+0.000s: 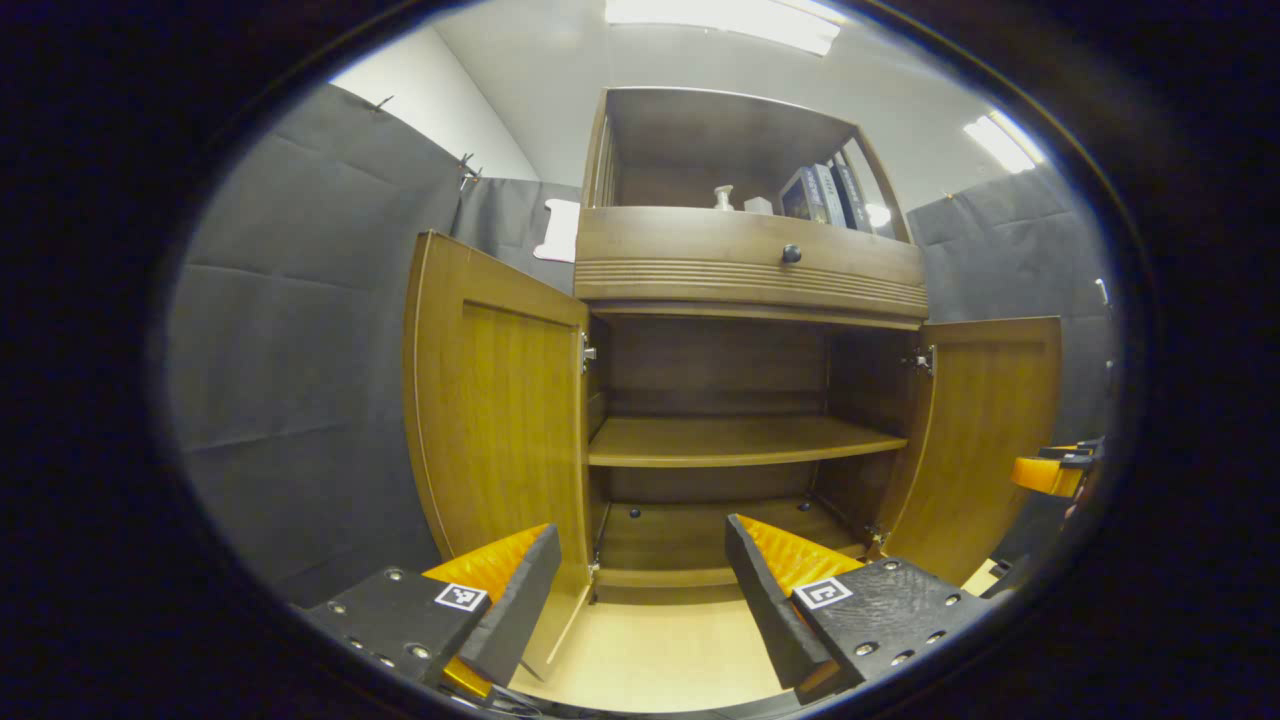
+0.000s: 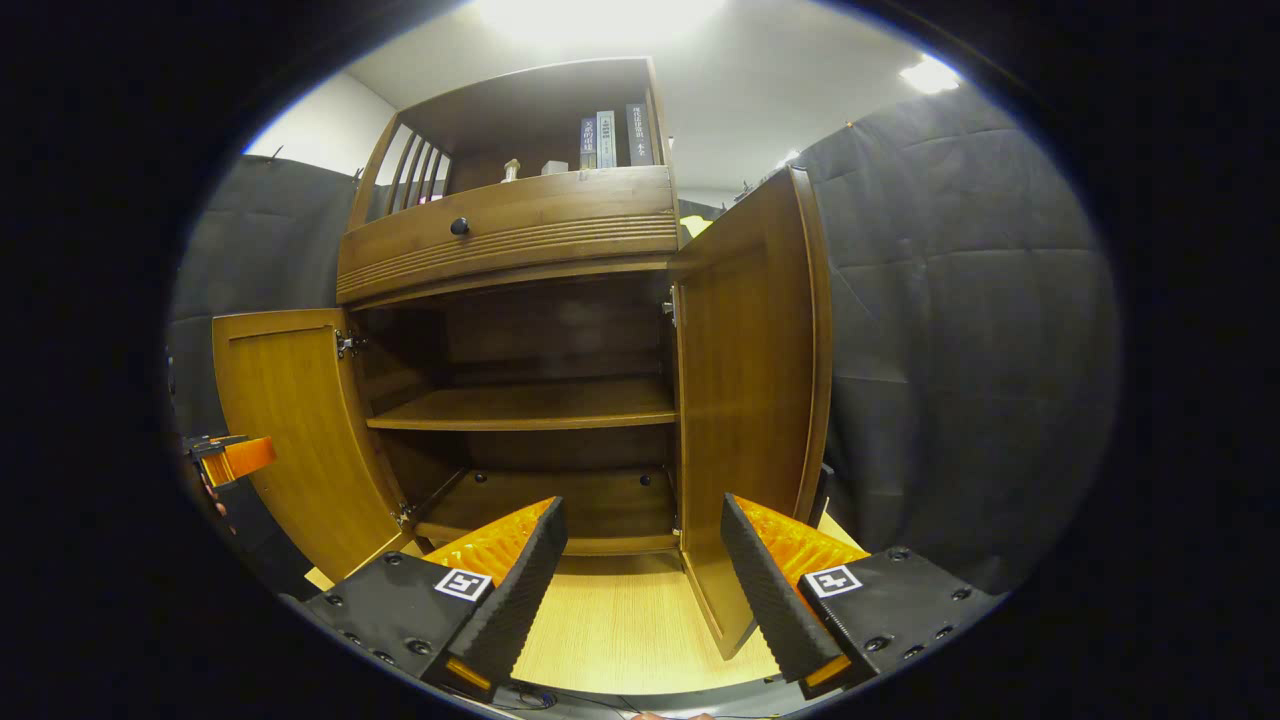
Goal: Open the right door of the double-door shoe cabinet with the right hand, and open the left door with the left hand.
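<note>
The shoe cabinet (image 1: 745, 270) stands upright on the pale floor (image 1: 660, 655) against the booth wall, its long axis vertical and its open front facing the cameras. Both doors stand swung outward on vertical hinges: the left door (image 1: 495, 400) in the left gripper view and the right door (image 2: 750, 400) in the right gripper view each project forward, roughly square to the cabinet face, exposing the middle shelf (image 1: 735, 440). The opening work appears complete. The remaining step, by judgement, is a clean withdrawal: each gripper backs straight away along its own axis without brushing a door edge, so neither door swings back. The left gripper (image 1: 640, 590) is spread wide and holds nothing. The right gripper (image 2: 640, 580) is likewise spread wide and empty, positioned just beside the right door's lower edge.
</note>
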Available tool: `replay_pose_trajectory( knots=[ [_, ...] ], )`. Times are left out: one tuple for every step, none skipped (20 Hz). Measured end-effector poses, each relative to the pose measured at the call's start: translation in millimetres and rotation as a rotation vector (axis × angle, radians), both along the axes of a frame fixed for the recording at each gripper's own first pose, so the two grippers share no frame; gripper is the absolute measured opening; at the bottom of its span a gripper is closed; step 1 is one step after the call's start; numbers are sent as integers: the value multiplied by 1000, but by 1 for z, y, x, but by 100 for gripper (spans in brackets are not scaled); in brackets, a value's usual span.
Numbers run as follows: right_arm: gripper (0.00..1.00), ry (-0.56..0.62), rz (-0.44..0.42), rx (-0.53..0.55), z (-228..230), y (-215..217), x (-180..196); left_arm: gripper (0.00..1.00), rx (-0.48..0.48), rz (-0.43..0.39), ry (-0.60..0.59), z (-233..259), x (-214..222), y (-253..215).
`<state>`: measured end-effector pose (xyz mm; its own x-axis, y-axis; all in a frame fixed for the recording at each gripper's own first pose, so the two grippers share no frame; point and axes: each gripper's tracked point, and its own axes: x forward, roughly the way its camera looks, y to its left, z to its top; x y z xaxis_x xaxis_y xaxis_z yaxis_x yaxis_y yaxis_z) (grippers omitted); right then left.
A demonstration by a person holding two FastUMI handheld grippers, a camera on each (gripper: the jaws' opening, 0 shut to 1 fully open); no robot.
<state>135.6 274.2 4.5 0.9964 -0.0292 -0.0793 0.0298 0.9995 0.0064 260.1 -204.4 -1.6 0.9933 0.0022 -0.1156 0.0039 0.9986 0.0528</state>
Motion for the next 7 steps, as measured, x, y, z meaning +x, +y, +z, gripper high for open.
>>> replay_pose_trajectory(
  knots=[
    [98, 1, -4, -3, 1, 2, -1, 96, -4, -3, 0, -1, 1, 1],
    [98, 2, -8, -7, 1, 4, -1, 96, -8, -8, 0, -3, 2, 1],
    [98, 5, -11, -10, 2, 7, -2, 96, -10, -12, 0, -4, 2, 3],
    [98, 8, -17, -15, 2, 8, -1, 96, -5, -14, -3, -6, 3, 5],
    [98, 8, -24, -20, 4, 10, -3, 96, 6, -17, -8, -7, 4, 7],
    [98, 11, -30, -23, 7, 13, -3, 96, 19, -23, -13, -9, 6, 10],
    [98, 14, -37, -25, 9, 13, -5, 96, 31, -31, -18, -11, 7, 11]
  ],
)
